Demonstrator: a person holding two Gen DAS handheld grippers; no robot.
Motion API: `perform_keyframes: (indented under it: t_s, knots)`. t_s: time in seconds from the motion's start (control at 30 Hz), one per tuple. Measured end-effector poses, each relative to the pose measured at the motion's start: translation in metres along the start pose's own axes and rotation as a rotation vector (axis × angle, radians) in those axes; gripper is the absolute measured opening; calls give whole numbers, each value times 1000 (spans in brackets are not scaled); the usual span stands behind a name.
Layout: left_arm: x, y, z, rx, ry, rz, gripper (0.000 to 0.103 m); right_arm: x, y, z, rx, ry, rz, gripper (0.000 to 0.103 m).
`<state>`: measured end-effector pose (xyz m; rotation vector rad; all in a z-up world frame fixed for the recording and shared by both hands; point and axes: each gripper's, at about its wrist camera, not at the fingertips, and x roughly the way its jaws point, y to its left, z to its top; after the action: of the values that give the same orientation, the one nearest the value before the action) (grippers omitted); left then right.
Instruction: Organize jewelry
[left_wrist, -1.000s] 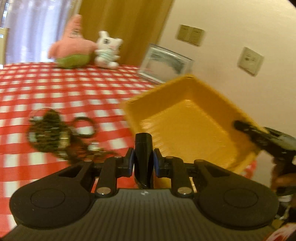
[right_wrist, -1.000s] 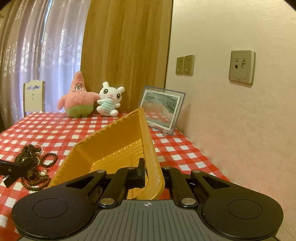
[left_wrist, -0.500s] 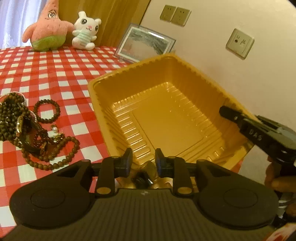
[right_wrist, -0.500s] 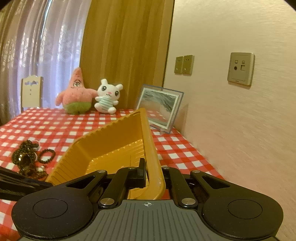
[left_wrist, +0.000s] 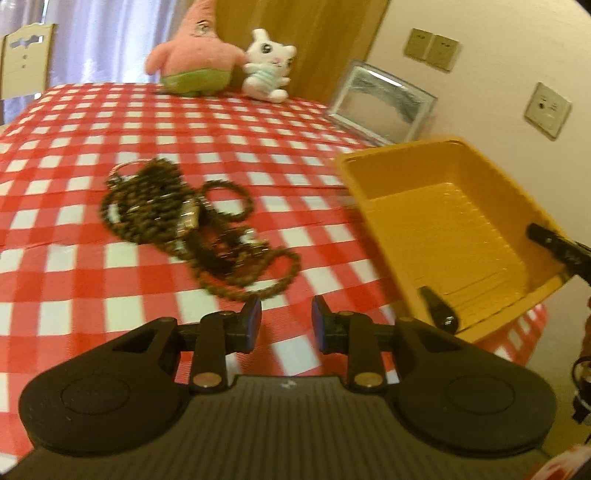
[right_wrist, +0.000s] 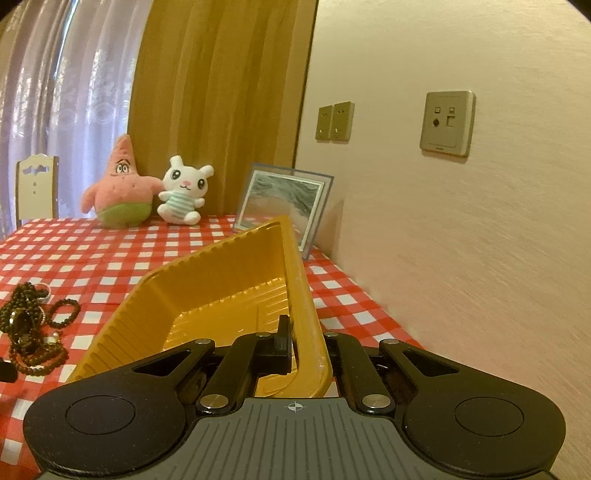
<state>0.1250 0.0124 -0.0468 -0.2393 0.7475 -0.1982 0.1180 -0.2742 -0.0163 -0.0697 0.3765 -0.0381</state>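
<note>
While the right gripper (right_wrist: 304, 343) is pinching the near right wall of the yellow tray (right_wrist: 207, 291) between its two fingers, the tray is tilting, its right side lifted and its floor sloping down toward the table. A small dark piece (left_wrist: 437, 311) is lying inside the tray at its low near corner; what it is cannot be told. The right gripper's finger (left_wrist: 554, 243) is showing in the left wrist view at the tray's far right rim.

The left gripper (left_wrist: 286, 325) is hanging above the red-and-white checked tablecloth (left_wrist: 110, 295) with its fingers apart and nothing between them. Just ahead of its tips, the pile of dark beaded jewelry (left_wrist: 184, 218) is lying tangled on the cloth, to the left of the tray and apart from it. A metal ring (left_wrist: 125, 168) is sticking out at the pile's far end.

At the far edge of the table, a pink starfish plush (right_wrist: 118, 188) and a white bunny plush (right_wrist: 183, 195) are sitting side by side, and a framed picture (right_wrist: 284, 199) is leaning beside the wall behind the tray.
</note>
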Motion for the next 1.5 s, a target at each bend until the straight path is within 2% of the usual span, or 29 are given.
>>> perform_keyframes:
  t_s: [0.47,0.7,0.97,1.03,1.1,1.2,1.33,1.5]
  knots:
    - [6,-3,6,88,-51,67,25,3,-2,-2,14,4,-11,5]
    - [21,-7,19,187,-73,107,25,9,-1,-1,22,2,-15,5]
    - [50,-6,27,298,-22,134,25,12,1,-1,27,-1,-10,5]
    - [56,-6,27,321,0,142,23,12,2,-2,25,0,-11,5]
    - [60,-5,26,337,6,150,13,13,2,-2,26,0,-10,5]
    - [59,-1,27,320,5,133,7,13,2,-2,25,1,-11,5]
    - [54,1,28,310,-7,113,7,14,3,-3,24,5,-9,5]
    - [44,13,34,231,-21,68,6,15,3,-5,22,3,-5,5]
